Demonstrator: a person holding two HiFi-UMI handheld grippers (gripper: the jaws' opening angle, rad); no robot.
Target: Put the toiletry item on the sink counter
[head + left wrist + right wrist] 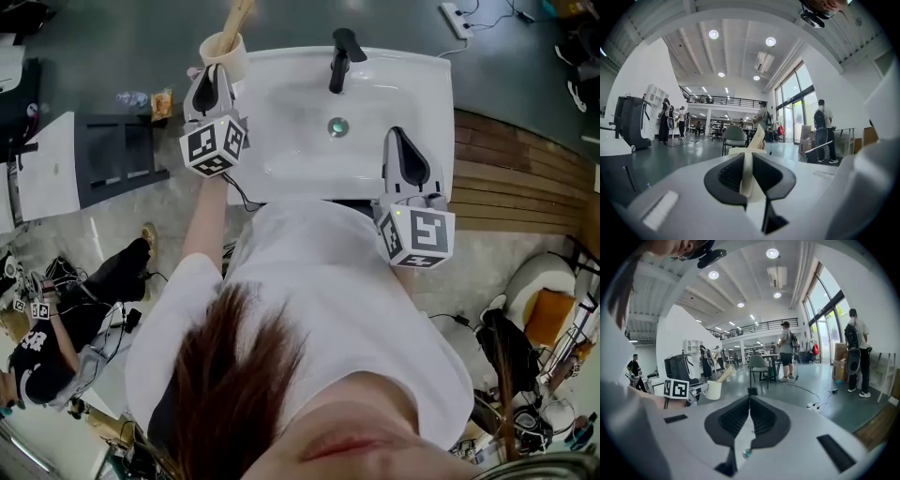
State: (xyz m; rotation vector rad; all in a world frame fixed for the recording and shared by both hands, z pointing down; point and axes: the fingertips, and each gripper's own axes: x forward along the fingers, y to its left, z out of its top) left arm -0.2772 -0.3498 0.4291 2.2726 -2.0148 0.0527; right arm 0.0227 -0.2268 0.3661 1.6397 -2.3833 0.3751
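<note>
My left gripper has its jaws part-way closed, clamped on the wall of a cream cup. A pale stick-like item leans inside the cup. The cup is at the back left corner of the white sink counter; I cannot tell whether its base touches the surface. My right gripper has its jaws together and holds nothing. It lies over the front right rim of the basin. The black faucet and the drain lie between the two grippers, apart from both. A dark rack stands just left of the counter.
</note>
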